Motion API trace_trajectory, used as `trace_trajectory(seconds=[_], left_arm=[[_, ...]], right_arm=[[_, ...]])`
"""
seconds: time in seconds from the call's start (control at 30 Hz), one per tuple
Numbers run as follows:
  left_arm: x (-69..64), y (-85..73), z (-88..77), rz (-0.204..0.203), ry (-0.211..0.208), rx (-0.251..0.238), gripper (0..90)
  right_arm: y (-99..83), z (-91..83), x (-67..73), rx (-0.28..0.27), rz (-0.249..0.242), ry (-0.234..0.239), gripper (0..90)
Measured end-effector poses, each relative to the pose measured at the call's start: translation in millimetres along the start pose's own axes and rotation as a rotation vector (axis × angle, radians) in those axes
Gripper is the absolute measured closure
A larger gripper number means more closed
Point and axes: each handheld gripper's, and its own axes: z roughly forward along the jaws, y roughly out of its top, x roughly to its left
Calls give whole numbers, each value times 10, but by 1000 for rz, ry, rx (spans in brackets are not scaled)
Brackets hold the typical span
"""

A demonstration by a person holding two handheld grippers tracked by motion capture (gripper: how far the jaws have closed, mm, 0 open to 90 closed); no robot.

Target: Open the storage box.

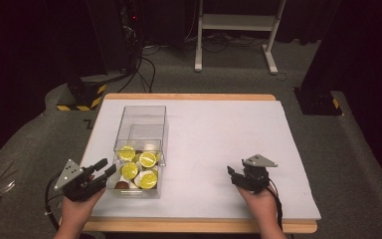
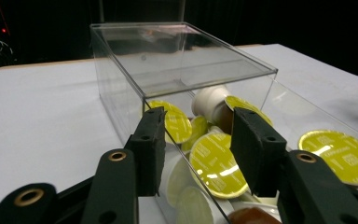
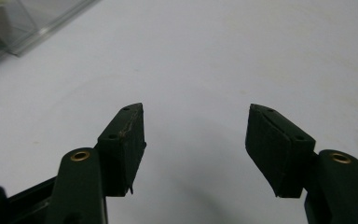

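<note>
With the clear box [image 1: 140,149] of yellow-lidded capsules [image 1: 147,159] at centre left of the table [image 1: 219,134], keep the left gripper [image 2: 198,149], its fingers open astride the near wall, steady, and advance the right gripper [image 1: 236,175], fingers open and empty, squarely.

Clear box [image 1: 140,130] wall (near side) blocks left tool [image 1: 104,168]; right table [image 1: 219,129] open.

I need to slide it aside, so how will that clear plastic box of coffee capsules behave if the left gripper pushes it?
The clear box looks rigid and smooth, so it will probably slide across the table. Loose capsules may shift inside.
</note>
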Motion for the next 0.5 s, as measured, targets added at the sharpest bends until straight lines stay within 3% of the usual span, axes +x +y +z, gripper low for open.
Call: trace_trajectory(seconds=[0.1,0.13,0.3,0.5], left_arm=[[50,16,8,-13,6,-9,575],[82,20,8,-17,13,-13,582],[204,-18,4,-25,48,-15,591],[343,-187,68,-8,113,42,579]], right_arm=[[51,4,104,-6,-11,23,378],[106,10,220,-16,-23,59,384],[211,30,468,-38,-64,115,405],[352,44,749,-61,-119,182,432]])
